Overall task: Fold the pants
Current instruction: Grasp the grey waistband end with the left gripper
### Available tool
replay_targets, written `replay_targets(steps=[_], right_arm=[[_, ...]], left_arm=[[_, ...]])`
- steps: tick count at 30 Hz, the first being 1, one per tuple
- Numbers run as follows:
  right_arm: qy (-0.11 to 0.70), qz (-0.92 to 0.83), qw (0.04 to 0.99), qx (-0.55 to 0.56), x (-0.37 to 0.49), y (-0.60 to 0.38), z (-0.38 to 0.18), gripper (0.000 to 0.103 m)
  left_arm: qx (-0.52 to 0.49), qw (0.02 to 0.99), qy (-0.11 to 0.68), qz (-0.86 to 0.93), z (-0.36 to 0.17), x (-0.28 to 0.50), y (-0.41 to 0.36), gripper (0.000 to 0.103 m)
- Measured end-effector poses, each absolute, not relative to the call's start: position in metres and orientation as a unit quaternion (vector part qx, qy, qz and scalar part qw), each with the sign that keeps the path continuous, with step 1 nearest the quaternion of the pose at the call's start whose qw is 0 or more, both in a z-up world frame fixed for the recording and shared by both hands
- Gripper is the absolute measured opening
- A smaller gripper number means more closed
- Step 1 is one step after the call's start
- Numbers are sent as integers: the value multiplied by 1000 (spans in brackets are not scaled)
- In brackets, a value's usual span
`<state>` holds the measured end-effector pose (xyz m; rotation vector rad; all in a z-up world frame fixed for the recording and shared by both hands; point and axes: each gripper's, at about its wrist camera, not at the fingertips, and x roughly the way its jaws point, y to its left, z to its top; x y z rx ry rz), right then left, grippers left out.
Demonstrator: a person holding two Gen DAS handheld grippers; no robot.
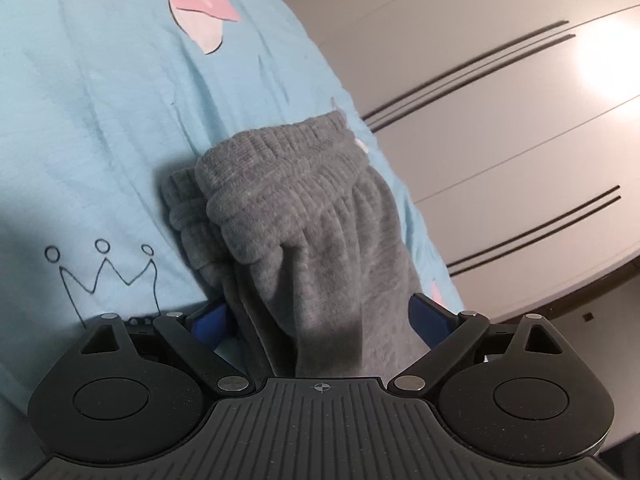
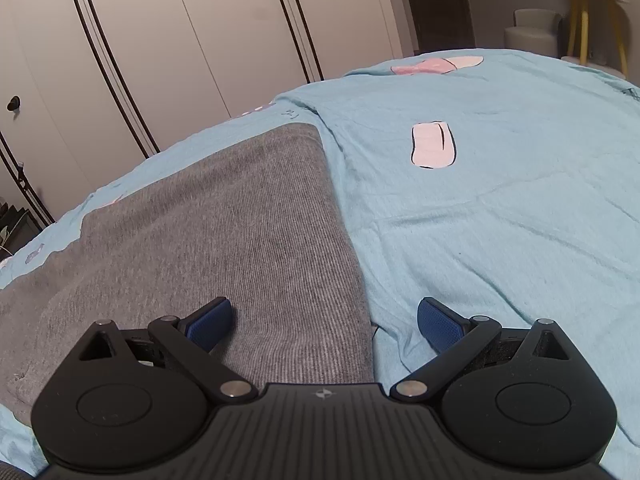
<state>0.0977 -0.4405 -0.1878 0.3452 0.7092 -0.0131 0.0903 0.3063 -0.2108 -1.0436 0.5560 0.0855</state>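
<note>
Fingers point(image 1: 430, 320) of the left gripper point(image 1: 320, 316) are seen spread wide on either side of a bunched grey fabric — the cuffed or waistband end of the pants point(image 1: 296, 216) — which passes between them and appears lifted or draped from the gripper toward the bed. Whether the cloth is truly pinched cannot be told: the blue pads are well apart, and the fabric is simply seen running through the gap. On the right gripper point(image 2: 324, 320) the fingers point(image 2: 212, 322) are likewise wide open and nothing is held; the left pad is poised over the flat grey panel of the pants point(image 2: 224, 224), the right pad over the bedsheet point(image 2: 500, 220), with the garment's long edge lying between them.

Further out, the pants are spread along the near side of the bed, close to its border by the wardrobe doors point(image 2: 200, 40).

Judged from here, the main risk is slippage — thick ribbed cloth in loosely set fingers may be dropped mid-fold, leaving a crumpled heap. If the right fingers are closed at this edge, sheet could be gathered along with the pants, and the fold dragged askew.
</note>
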Motion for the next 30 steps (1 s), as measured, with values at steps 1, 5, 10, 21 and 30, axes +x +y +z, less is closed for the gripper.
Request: replay_targets(steps=[1, 5, 10, 21, 30], right_arm=[[345, -6, 924, 168, 98, -441, -188, 99], [343, -8, 925, 163, 98, -439, -188, 99], [343, -8, 925, 162, 98, -439, -188, 99], [340, -9, 927, 158, 100, -438, -189, 99], [337, -12, 927, 161, 101, -438, -189, 99]], left_arm=[[-492, 830, 262, 37, -211, 91, 308, 91], [-510, 818, 262, 42, -213, 85, 314, 72], [-517, 827, 222, 14, -212, 72, 318, 46], [-537, 813, 222, 25, -225, 92, 314, 75], [-508, 823, 250, 40, -227, 103, 316, 49]])
